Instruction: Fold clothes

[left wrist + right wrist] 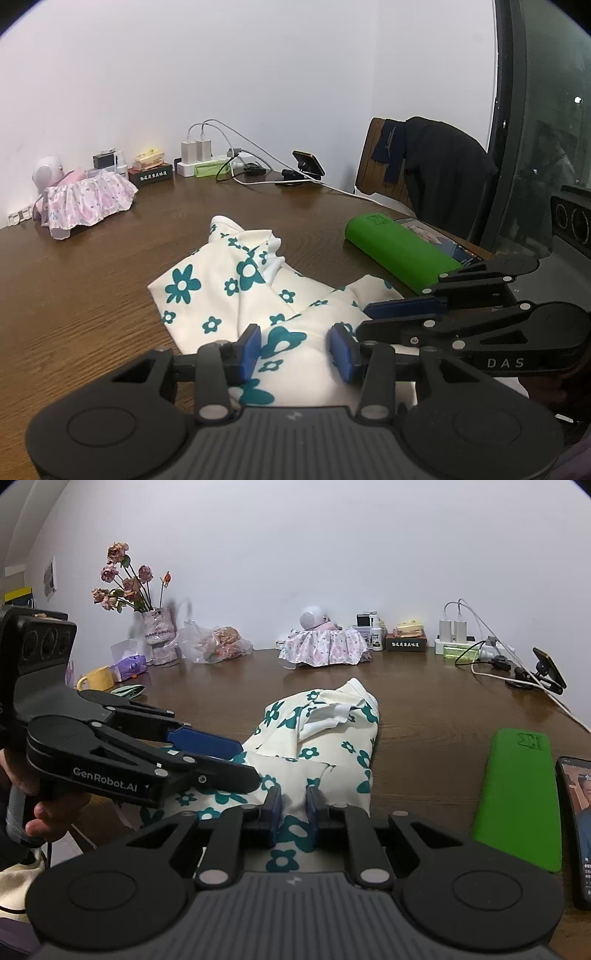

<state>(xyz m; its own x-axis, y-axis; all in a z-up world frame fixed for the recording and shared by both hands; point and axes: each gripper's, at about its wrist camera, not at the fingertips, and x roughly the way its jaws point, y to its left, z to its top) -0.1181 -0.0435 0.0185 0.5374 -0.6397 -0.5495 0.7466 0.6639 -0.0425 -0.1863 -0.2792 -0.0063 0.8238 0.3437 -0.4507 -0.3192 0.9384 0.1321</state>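
Where the cream garment with teal flowers [255, 295] lies crumpled on the brown wooden table [92, 288], its near edge runs up between the fingers of both grippers. Far end has a ribbed cuff or collar pointing toward the back wall.

Left gripper [295, 349]: jaws partway apart, blue pads either side of a raised fold of the cloth. Fabric sits between them, but whether the pads actually press on it is not clear. No earlier picture to compare.

Right gripper [293, 808]: jaws narrow, pads pinching a small ridge of the flowered cloth, so it holds the garment. Seen from the left wrist view it comes in from the right, its fingers lying over the garment's right side. From the right wrist view the left gripper enters from the left, a hand [44, 812] wrapped on its handle.

Green case [399, 251] lies on the table right of the garment, apart from it; phone [576, 827] just beyond it, cut off by the frame edge.

Back of table: frilly pink cloth cover [85, 203], power strip with chargers [199, 158], dried flowers in a vase [147, 602]. Chair with dark clothes [436, 170] at the right.

Garment's near edge is hidden under the gripper bodies; type of garment hard to make out.
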